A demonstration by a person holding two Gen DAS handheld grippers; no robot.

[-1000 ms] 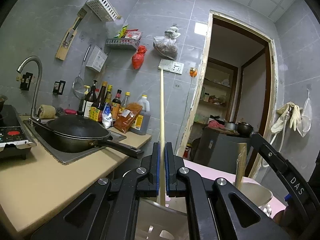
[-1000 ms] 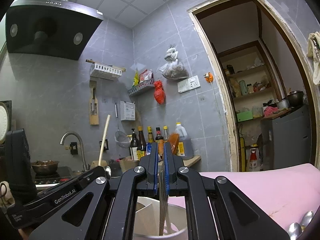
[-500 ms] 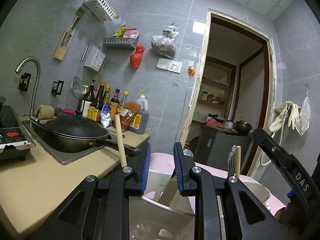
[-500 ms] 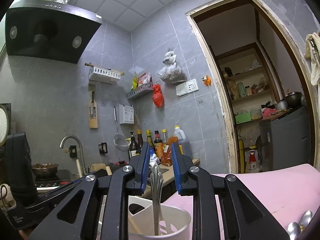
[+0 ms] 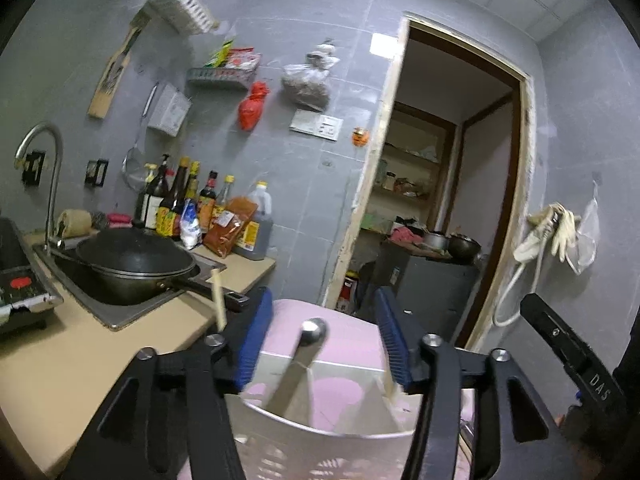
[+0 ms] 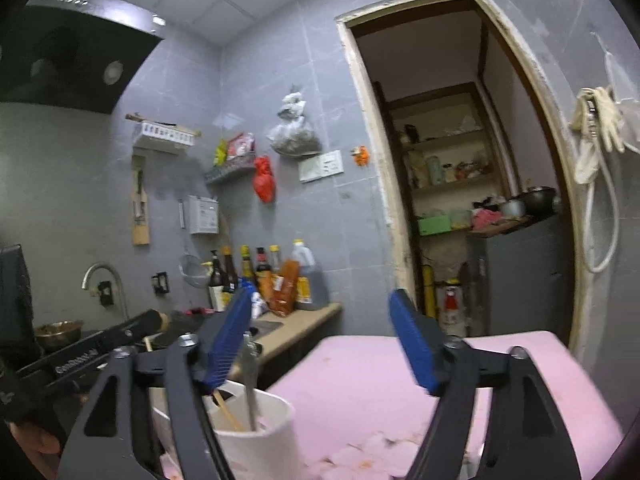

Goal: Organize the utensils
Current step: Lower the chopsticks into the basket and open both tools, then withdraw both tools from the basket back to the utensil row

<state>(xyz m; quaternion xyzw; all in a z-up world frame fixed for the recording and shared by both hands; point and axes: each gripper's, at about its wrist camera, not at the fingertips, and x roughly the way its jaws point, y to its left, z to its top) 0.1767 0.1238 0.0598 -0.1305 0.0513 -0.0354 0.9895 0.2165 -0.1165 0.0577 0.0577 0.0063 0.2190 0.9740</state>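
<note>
A white utensil holder (image 5: 320,432) stands on the pink table, right under my left gripper (image 5: 324,344), which is open and empty. A metal utensil handle (image 5: 300,364) leans up out of it between the jaws, and a wooden chopstick (image 5: 218,300) sticks up at the left finger. In the right wrist view the holder (image 6: 260,432) sits at lower left with a metal utensil (image 6: 251,380) and a chopstick (image 6: 228,412) inside. My right gripper (image 6: 320,344) is wide open and empty, up and to the right of the holder.
The pink table (image 6: 380,392) spreads to the right. A beige counter (image 5: 80,356) with a sink, a black wok (image 5: 132,260), a tap and sauce bottles (image 5: 200,212) lies to the left. An open doorway (image 5: 440,200) is behind. The other gripper's body (image 5: 576,364) is at right.
Both grippers opened from shut and let go of their utensils, which dropped into the holder. Both have since opened wider, and the right one has drawn up and right.
</note>
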